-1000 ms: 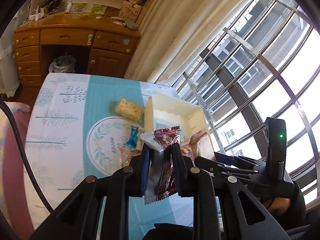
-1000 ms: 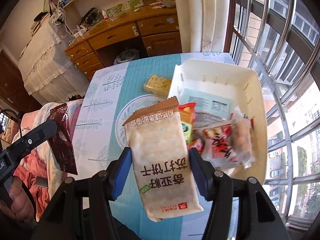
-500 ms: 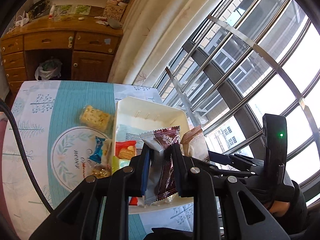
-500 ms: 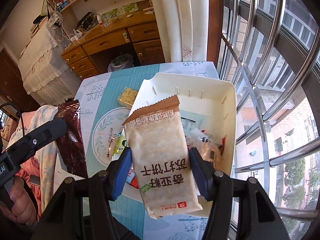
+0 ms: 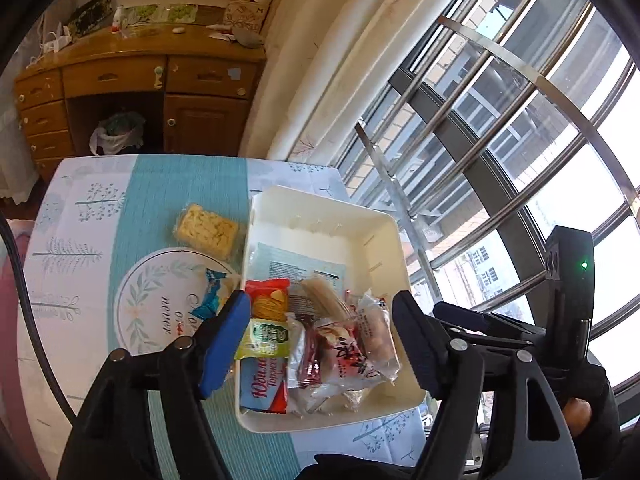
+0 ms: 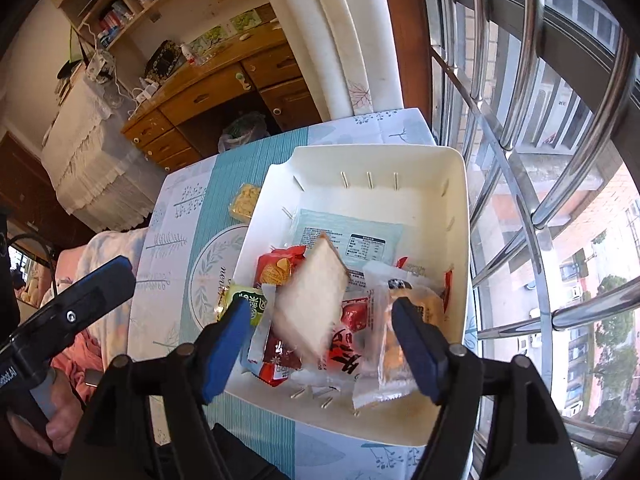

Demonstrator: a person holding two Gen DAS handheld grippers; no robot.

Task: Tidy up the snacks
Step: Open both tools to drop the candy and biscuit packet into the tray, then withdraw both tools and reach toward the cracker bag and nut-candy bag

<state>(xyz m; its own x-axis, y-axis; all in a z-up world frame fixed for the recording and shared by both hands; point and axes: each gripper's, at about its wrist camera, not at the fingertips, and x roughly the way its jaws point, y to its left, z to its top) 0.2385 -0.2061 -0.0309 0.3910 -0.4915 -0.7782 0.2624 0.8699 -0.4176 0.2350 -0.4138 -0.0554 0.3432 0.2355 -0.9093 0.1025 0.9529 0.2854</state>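
Note:
Both grippers hang over the white bin (image 5: 325,199) (image 6: 461,216), which holds several snack packets. My left gripper (image 5: 320,340) is opening, with nothing pressed between its blue pads. The maroon packet (image 5: 309,358) lies in the bin below it. My right gripper (image 6: 320,340) is opening too. The beige cracker packet (image 6: 312,300) is blurred and tilted, loose in the air between its jaws and above the pile. Outside the bin, on the table, lie a yellow cracker pack (image 5: 208,232) (image 6: 245,200) and a blue-wrapped candy (image 5: 209,296).
The table (image 5: 140,200) carries a teal and white cloth, with the bin at its window-side edge. Window bars (image 5: 500,140) run close on the right. A wooden desk (image 5: 132,80) and a curtain (image 5: 320,60) stand beyond. The person's hand (image 6: 60,412) grips the left tool.
Both grippers went from shut to open over the bin. The maroon packet left the left jaws and lies in the bin. The beige packet slipped free of the right jaws.

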